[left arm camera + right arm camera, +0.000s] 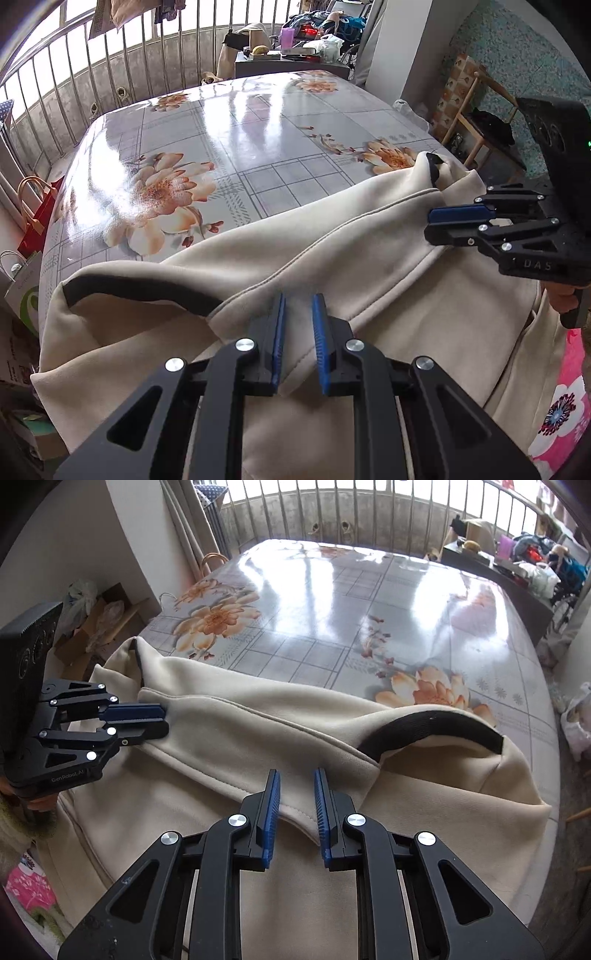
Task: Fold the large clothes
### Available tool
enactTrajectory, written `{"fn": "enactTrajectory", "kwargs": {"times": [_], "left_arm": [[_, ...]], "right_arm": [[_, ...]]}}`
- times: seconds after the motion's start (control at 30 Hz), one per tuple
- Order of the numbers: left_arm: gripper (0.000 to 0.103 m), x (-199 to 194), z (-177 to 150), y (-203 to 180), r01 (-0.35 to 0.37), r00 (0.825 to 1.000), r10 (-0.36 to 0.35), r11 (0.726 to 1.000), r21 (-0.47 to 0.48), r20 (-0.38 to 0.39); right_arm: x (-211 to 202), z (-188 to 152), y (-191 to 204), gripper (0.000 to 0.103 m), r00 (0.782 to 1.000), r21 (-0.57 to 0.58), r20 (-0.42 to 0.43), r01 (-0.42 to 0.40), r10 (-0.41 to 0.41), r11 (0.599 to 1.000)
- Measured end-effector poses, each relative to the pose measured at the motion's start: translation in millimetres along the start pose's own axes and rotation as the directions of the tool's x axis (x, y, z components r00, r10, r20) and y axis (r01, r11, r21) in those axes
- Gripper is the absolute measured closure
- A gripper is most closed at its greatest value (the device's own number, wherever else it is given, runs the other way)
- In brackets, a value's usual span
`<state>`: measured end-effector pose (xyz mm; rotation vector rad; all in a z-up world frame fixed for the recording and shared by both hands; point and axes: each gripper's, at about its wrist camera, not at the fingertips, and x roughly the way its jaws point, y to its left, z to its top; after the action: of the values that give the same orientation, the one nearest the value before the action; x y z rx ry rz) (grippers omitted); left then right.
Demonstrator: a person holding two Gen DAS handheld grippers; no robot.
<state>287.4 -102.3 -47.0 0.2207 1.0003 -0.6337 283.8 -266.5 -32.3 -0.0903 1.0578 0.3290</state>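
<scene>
Cream garment (332, 266) bunched at 6 o'clock on the surface (236, 122), no neat fold yet. Left tool (298, 306) and right tool (295, 782) nearly pressed together, each probably pinching a fabric ridge. Most folding remains.

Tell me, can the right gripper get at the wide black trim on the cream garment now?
Probably yes: the black trim lies uncovered on the cream garment, just ahead and right of the right gripper, and nothing stands between them.
</scene>
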Motion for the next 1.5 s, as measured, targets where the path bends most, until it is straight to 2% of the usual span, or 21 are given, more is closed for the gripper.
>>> {"fn": "enactTrajectory", "kwargs": {"times": [0.17,0.3,0.4,0.5,0.57,0.67,0.73,0.77,0.83,0.93,1.03,1.13,1.5], "left_arm": [[0.089,-2,-6,0,-0.003,1.000,0.003,1.000,0.018,0.011],[0.088,-8,-9,-8,-0.041,0.999,0.041,0.998,0.052,-0.010],[0.088,-22,-15,-11,-0.052,0.998,0.054,0.997,0.049,-0.031],[0.088,-50,-22,-8,-0.049,0.999,0.049,0.999,0.014,-0.018],[0.088,-73,-33,-7,-0.051,0.999,0.051,0.999,-0.010,0.004],[0.086,-108,-58,-4,-0.070,0.996,0.072,0.996,-0.054,0.043],[0.080,-128,-82,0,-0.084,0.994,0.091,0.991,-0.102,0.067],[0.075,-137,-96,2,-0.099,0.991,0.109,0.987,-0.130,0.077],[0.069,-150,-126,7,-0.133,0.985,0.150,0.973,-0.188,0.080],[0.065,-159,-166,13,-0.187,0.976,0.210,0.943,-0.275,0.058],[0.064,-161,-198,20,-0.204,0.973,0.227,0.917,-0.344,0.029],[0.064,-164,-216,23,-0.247,0.962,0.272,0.901,-0.357,0.019],[0.064,-150,-226,42,-0.159,0.984,0.176,0.894,-0.420,0.001]], "right_arm": [[7,-10,-4,0.086,1.000,-0.005,0.004,0.009,-0.009,1.000],[-6,-13,-2,0.086,0.999,0.014,-0.002,0.041,-0.041,0.999],[-25,-22,-4,0.075,0.999,0.062,0.001,0.052,-0.052,0.997],[-54,-37,-3,0.073,0.999,0.098,0.037,0.033,-0.037,0.995],[-75,-48,3,0.066,0.997,0.114,0.071,0.019,-0.027,0.993],[-97,-68,20,0.055,0.994,0.112,0.112,-0.008,-0.005,0.994],[-105,-83,37,0.043,0.992,0.110,0.129,-0.017,0.003,0.994],[-106,-91,46,0.040,0.991,0.105,0.134,-0.033,0.018,0.994],[-104,-108,64,0.031,0.990,0.103,0.137,-0.051,0.037,0.993],[-96,-131,87,0.025,0.990,0.101,0.135,-0.043,0.029,0.994],[-81,-146,99,0.025,0.993,0.128,0.110,-0.062,0.048,0.990],[-66,-154,102,0.025,0.996,0.154,0.080,-0.043,0.031,0.987],[-63,-158,100,0.025,0.997,0.155,0.079,-0.022,0.010,0.988]]}}
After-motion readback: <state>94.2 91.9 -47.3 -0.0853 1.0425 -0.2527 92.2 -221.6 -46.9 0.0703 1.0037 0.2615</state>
